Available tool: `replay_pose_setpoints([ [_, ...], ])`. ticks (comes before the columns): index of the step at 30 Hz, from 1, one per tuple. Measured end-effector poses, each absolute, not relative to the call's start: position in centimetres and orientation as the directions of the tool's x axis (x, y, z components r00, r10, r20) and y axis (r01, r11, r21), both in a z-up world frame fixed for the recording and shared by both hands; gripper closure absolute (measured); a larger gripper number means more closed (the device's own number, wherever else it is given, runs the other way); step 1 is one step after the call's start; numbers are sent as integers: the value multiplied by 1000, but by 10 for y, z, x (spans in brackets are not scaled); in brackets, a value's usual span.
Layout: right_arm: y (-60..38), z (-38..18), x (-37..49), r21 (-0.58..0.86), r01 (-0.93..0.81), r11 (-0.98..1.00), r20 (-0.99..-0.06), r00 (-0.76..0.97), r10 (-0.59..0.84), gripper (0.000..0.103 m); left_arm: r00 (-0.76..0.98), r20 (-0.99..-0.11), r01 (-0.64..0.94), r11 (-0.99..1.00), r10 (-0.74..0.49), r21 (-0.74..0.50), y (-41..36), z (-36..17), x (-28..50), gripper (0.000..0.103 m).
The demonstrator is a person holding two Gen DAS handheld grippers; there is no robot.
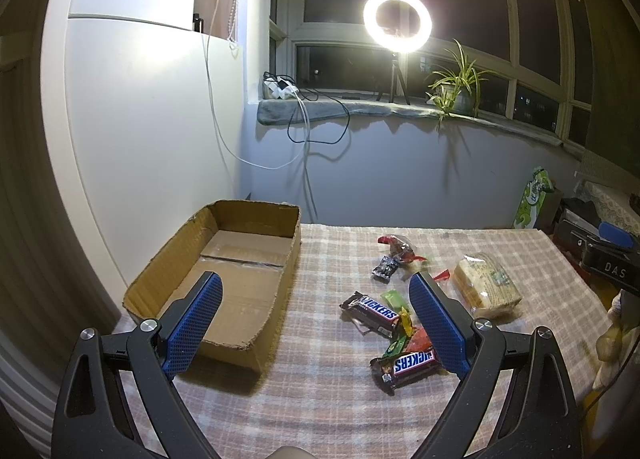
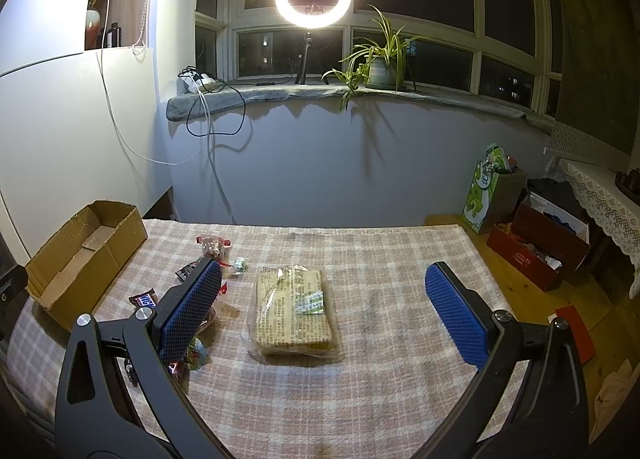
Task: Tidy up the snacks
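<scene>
left gripper (image 1: 316,323): jaws spread wide, nothing between the pads, held above the tablecloth (image 1: 320,399) with the box on its left and the snack pile on its right.
right gripper (image 2: 324,313): jaws spread wide, holding nothing, held above the bread pack.
risk, near Snickers (image 1: 404,369): sits at the near end of the pile, partly under the left gripper's right finger (image 1: 436,327) in this view; small wrappers touch it, so a pinch here would likely drag a candy along or slide off the glossy film.
risk, second Snickers (image 1: 370,313): just beyond the first, angled across the closing line; a grab without turning the gripper could catch only a corner and let it spin.
risk, bread pack (image 2: 296,311): soft slices in loose clear wrap, roughly centred between the right gripper's fingers; a hard squeeze would probably crush it, a light one may grip only film.
risk, small candies (image 1: 394,255): far end of the pile, red and dark wrappers close together; hard to take one alone.
risk, cardboard box (image 1: 224,279): empty, far left of the table, ragged near wall; a low carry could snag that edge, and the box looks light enough to shove.
relation: snacks right of left gripper's centre, left of right gripper's centre except the bread.
</scene>
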State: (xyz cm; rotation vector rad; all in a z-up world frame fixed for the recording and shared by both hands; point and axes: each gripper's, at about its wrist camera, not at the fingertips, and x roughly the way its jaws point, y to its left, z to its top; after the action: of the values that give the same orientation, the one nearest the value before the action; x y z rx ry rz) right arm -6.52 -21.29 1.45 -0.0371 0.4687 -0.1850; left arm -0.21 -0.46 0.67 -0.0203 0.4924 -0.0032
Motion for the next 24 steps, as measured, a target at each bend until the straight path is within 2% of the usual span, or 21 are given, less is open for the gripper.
replay_pose_setpoints([
  [16,-214,1,-57,-78,152,985,-481,860,-171,0,868,-496,25,999,-33,-21,-7,-2,-2,9],
  [24,-230,-12,-48,-35,121,992,-542,832,-121,0,847,-528,54,998,-56,-20,-4,-12,0,9],
])
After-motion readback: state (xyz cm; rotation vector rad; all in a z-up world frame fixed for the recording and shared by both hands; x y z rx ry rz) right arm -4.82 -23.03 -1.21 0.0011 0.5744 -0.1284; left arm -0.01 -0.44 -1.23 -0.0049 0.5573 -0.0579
